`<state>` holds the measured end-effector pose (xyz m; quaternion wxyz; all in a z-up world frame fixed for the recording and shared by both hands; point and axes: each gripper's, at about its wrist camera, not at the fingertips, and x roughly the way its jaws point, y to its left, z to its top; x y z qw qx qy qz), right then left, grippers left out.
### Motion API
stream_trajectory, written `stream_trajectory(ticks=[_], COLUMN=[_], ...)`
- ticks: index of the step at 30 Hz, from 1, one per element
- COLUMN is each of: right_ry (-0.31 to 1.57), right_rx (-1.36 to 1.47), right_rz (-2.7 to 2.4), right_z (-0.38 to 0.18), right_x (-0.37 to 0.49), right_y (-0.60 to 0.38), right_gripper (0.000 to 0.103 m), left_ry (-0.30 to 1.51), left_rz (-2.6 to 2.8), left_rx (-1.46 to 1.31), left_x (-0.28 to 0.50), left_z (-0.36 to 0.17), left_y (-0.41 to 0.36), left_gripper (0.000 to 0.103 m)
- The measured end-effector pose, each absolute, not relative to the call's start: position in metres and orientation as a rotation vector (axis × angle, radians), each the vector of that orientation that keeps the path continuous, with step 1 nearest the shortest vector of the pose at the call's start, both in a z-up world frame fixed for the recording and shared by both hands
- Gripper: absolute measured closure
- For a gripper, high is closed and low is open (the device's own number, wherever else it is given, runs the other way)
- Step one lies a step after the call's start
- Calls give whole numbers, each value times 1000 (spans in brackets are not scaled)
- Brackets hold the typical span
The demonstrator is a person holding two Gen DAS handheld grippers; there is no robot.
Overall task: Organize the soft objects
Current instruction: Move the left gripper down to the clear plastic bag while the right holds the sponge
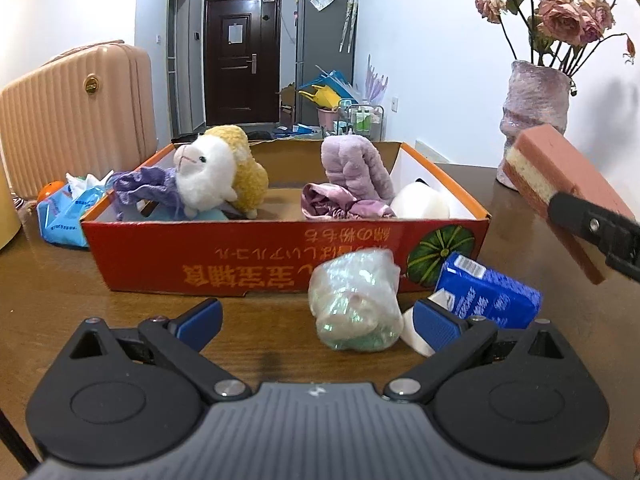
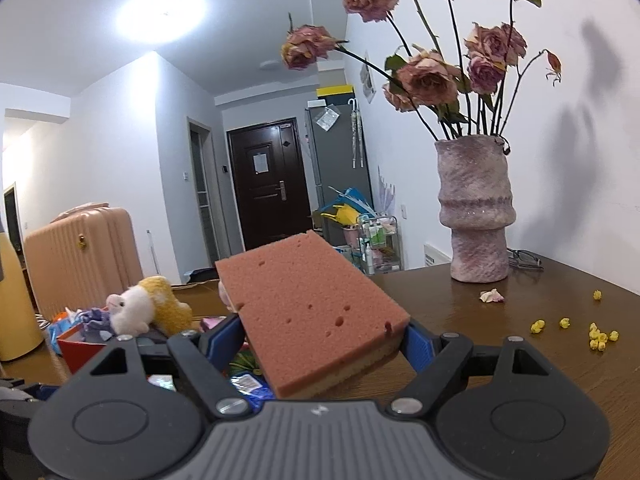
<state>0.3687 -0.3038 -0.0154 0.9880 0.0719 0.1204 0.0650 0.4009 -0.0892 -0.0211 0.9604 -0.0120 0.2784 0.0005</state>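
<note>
Red cardboard box with orange rim (image 1: 248, 256) on the brown wooden desk (image 1: 60, 292), open at the top. Inside, at the left: white and yellow plush sheep (image 1: 216, 172) leaning over crumpled purple cloth (image 1: 144, 188). At the right: folded lilac fleece towel (image 1: 356, 164) standing up, shiny mauve satin fabric (image 1: 328, 200) before it, white plush toy (image 1: 420, 202) in the corner.

Just in front of the box, on the desk: clear plastic bag of pale green and white soft stuff (image 1: 356, 300), blue tissue packet (image 1: 488, 292) beside it to the right, touching the bag or nearly so. Left of the box, a blue and white plastic bag (image 1: 66, 212). Behind, a pink ribbed suitcase (image 1: 76, 116).

Left gripper (image 1: 316, 322) low over the desk, jaws wide, holding nothing, the bag between the blue pads.

Right gripper (image 2: 324, 344) raised above the desk, right of the box, jaws closed on a pink-topped, yellow-bottomed rectangular sponge (image 2: 308, 304), tilted. Pink textured vase of dried roses (image 2: 474, 212) standing at the far right, yellow crumbs (image 2: 600, 338) scattered near it.
</note>
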Motion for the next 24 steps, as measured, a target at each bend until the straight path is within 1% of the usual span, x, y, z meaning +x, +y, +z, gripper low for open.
stream_trajectory(ticks=[14,18,19,21,22,23,24], right_ry=[231,238,240,239,239,238,238], right_rx=[112,113,114,115,114,112,110], right_rz=[115,119,120,122,123,123,123], right_z=[-20,-22,-22,-22,-22,-22,-22], right_x=[382,382,382,381,381,381,381], right_y=[-307,-306,-306,-306,-306,-306,-305], right_gripper=[21,21,21,21,21,21,21], left_ry=[631,647,649,651,656,665,675], left_rz=[5,-11,-18,-32,-40,-52,-63], left_rx=[22,0,-5,-16,-19,-21,-23], left_x=[443,450,451,451,451,452,453], left_z=[-36,-39,-39,-39,-39,-40,-41], left_y=[-96,-91,-90,-89,-88,-88,-88], left_gripper=[0,0,2,14,26,42,50])
